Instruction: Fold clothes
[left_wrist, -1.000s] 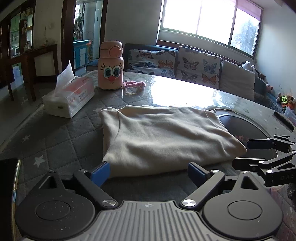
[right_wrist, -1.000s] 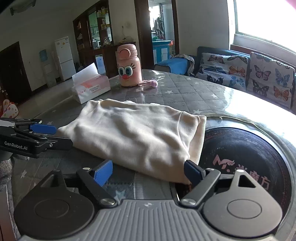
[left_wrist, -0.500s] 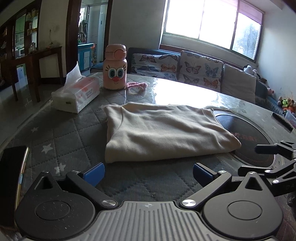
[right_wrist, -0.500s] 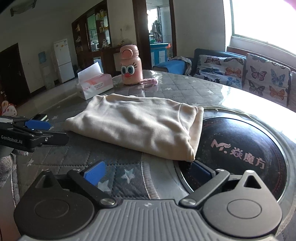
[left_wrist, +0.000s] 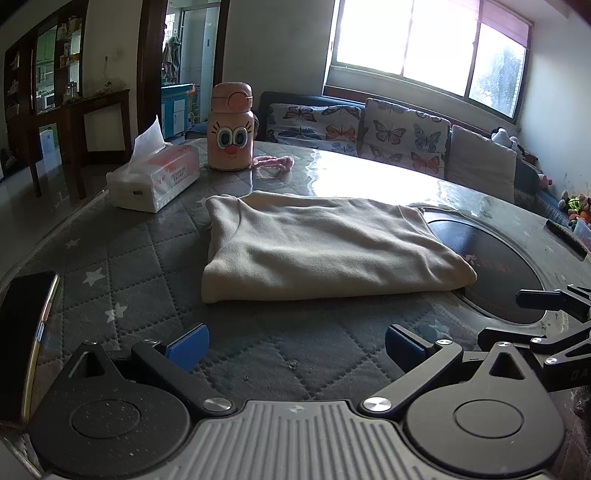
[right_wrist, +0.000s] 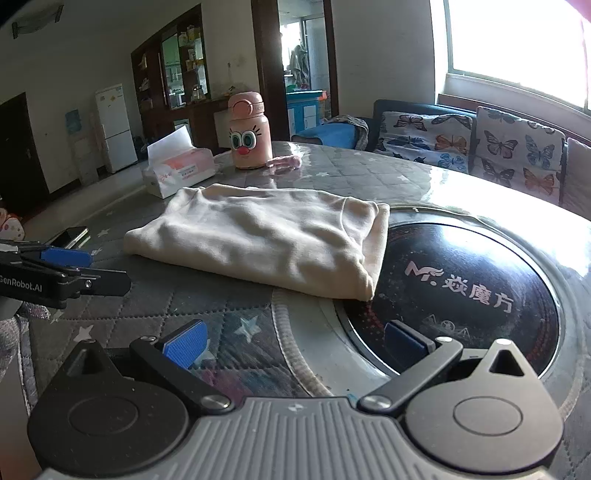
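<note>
A cream garment (left_wrist: 325, 247) lies folded into a flat rectangle on the round table; it also shows in the right wrist view (right_wrist: 266, 240), its right end on the black disc. My left gripper (left_wrist: 295, 345) is open and empty, well short of the garment's near edge. My right gripper (right_wrist: 295, 341) is open and empty, short of the garment's near right corner. The right gripper shows at the left wrist view's right edge (left_wrist: 546, 317); the left gripper shows at the right wrist view's left edge (right_wrist: 66, 273).
A tissue box (left_wrist: 155, 177), a pink cartoon bottle (left_wrist: 231, 127) and a pink band (left_wrist: 275, 162) stand at the table's far side. A phone (left_wrist: 26, 339) lies at the near left. A black round disc (right_wrist: 465, 291) is set in the table. A sofa (left_wrist: 388, 136) stands behind.
Both grippers have drawn back from the garment's near edge, leaving it folded on the table. Both stayed open and empty.
</note>
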